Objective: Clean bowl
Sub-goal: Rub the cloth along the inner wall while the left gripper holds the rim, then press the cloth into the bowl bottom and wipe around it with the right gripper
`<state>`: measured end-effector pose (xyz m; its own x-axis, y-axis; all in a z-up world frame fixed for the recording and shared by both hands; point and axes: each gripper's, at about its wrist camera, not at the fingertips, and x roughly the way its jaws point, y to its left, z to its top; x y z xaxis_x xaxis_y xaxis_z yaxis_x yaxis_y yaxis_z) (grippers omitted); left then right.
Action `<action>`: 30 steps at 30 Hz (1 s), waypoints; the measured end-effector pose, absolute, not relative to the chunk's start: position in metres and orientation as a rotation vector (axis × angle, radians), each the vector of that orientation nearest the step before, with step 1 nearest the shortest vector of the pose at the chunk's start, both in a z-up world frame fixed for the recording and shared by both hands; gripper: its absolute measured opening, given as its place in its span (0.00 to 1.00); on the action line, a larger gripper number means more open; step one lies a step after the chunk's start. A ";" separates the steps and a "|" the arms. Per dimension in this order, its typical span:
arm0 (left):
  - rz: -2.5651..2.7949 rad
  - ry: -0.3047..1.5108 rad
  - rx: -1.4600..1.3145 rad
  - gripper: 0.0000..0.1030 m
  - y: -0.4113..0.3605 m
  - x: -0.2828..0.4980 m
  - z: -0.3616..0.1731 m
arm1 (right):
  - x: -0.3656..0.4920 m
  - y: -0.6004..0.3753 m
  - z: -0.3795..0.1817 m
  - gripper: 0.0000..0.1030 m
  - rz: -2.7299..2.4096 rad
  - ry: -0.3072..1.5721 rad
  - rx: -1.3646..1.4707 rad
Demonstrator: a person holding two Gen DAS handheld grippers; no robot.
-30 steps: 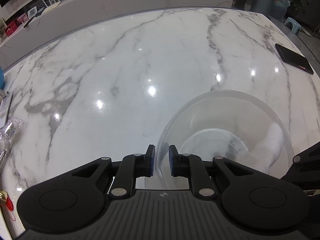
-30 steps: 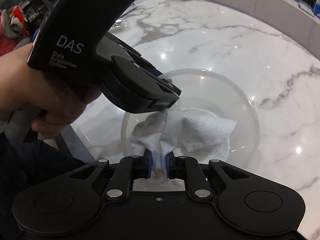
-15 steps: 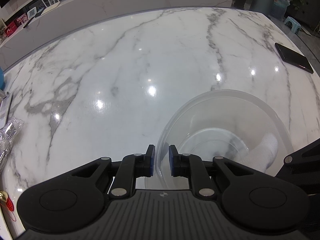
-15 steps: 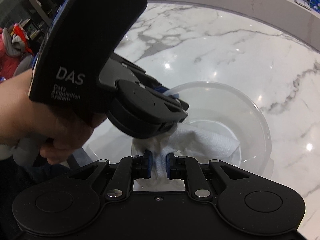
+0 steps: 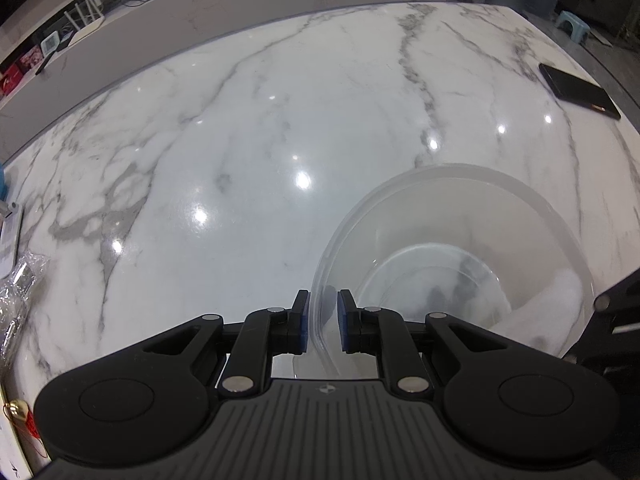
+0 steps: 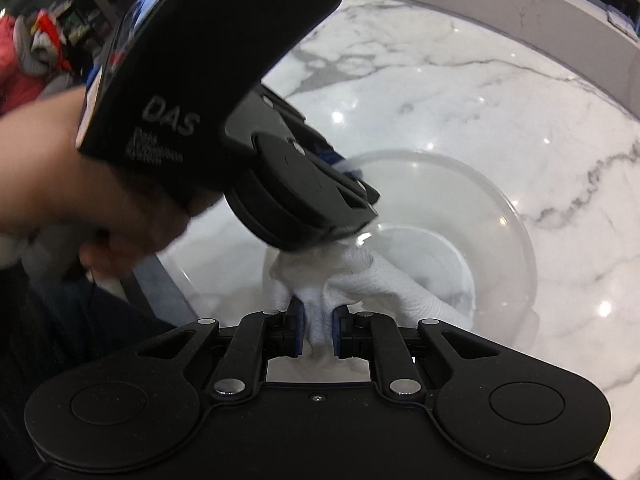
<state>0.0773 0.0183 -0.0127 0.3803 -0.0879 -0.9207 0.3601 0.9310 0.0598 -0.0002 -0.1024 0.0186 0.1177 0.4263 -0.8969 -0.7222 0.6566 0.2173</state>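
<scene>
A clear plastic bowl (image 5: 460, 216) stands on the white marble table, near its front edge. My left gripper (image 5: 323, 322) is shut on the bowl's near rim, one pad outside and one inside. In the right wrist view the same bowl (image 6: 500, 216) lies ahead, and my right gripper (image 6: 318, 330) is shut on a bunched white cloth (image 6: 372, 280) that rests against the bowl's inner wall and bottom. The left gripper's black body (image 6: 224, 92), held in a person's hand (image 6: 80, 184), hides the bowl's left rim. The cloth (image 5: 552, 300) shows dimly through the bowl in the left wrist view.
A black phone (image 5: 578, 90) lies at the table's far right edge. A crinkled clear plastic bag (image 5: 18, 284) and a white card (image 5: 10, 232) sit at the left edge. A grey counter (image 6: 520, 12) runs behind the marble table (image 5: 240, 140).
The cloth has slid along the bowl's inside toward the near wall, and the bowl has tipped slightly. In the right wrist view the left gripper's body has swung closer and fills more of the picture.
</scene>
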 end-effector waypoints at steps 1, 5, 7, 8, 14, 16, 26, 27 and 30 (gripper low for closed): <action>-0.295 1.148 0.279 0.12 0.017 0.076 -0.013 | 0.000 -0.103 0.018 0.12 0.862 1.183 -0.320; -0.313 1.146 0.301 0.12 0.018 0.070 -0.016 | 0.002 -0.104 0.011 0.12 0.859 1.200 -0.376; -0.326 1.148 0.306 0.12 0.019 0.066 -0.018 | 0.006 -0.106 0.006 0.12 0.843 1.208 -0.403; -0.337 1.148 0.313 0.12 0.020 0.063 -0.019 | 0.007 -0.108 0.003 0.12 0.833 1.211 -0.419; -0.347 1.139 0.357 0.14 0.016 0.056 -0.018 | 0.015 -0.114 -0.001 0.11 0.782 1.206 -0.484; -0.347 1.139 0.359 0.14 0.016 0.054 -0.018 | 0.016 -0.115 -0.002 0.11 0.757 1.198 -0.503; -0.326 1.135 0.291 0.37 0.030 0.051 -0.003 | 0.049 -0.123 -0.011 0.11 0.682 1.183 -0.473; -0.324 1.134 0.285 0.37 0.033 0.050 -0.001 | 0.050 -0.123 -0.012 0.11 0.679 1.182 -0.469; -0.362 1.150 0.233 0.37 0.039 0.044 0.003 | 0.049 -0.122 -0.011 0.11 0.674 1.178 -0.464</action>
<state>0.0441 0.0394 0.0034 0.3601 -0.1599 -0.9191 0.3960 0.9183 -0.0046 0.0494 -0.1221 -0.0109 0.2271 0.2359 -0.9449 -0.6949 0.7190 0.0125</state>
